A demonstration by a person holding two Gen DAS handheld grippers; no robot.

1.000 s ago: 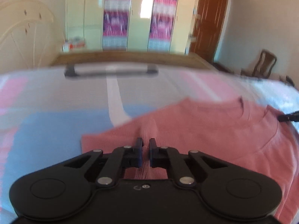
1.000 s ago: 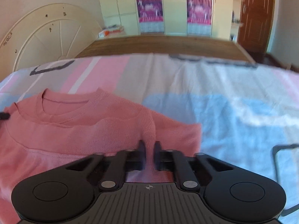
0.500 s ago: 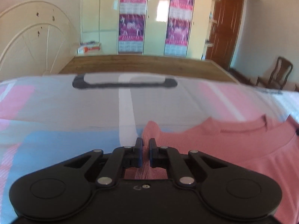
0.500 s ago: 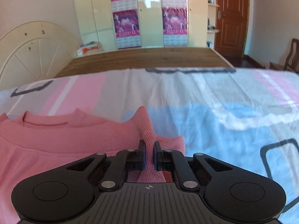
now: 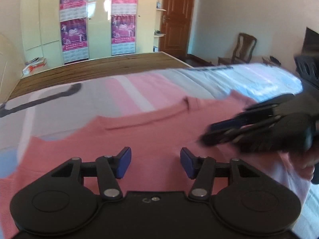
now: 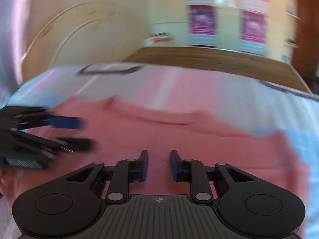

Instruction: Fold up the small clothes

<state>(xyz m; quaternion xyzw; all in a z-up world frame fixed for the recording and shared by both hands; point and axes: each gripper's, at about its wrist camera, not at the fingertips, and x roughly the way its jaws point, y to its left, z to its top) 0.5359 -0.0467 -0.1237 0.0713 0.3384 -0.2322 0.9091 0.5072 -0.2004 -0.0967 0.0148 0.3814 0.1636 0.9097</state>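
A pink knit sweater (image 5: 151,131) lies spread on the bed, its neckline toward the far side. The same sweater (image 6: 179,139) fills the right wrist view. My left gripper (image 5: 155,164) hovers over the sweater's middle, its jaws opening, nothing between the blue pads. My right gripper (image 6: 159,164) is beside it over the same cloth, its jaws also opening and empty. Each gripper shows in the other's view: the right gripper (image 5: 215,134) at the right edge, the left gripper (image 6: 87,134) at the left, both blurred.
The bed sheet (image 5: 123,91) has pink, blue and grey blocks with dark outlines. A wooden footboard (image 5: 95,69) runs behind it. Wardrobes with purple posters (image 5: 73,33), a brown door (image 5: 175,16) and a chair (image 5: 243,49) stand beyond. A cream headboard (image 6: 79,37) is at left.
Both grippers carried the sweater's side edges inward toward the middle, then let the pinched cloth go and their jaws came apart. The folded cloth now lies flat under them.
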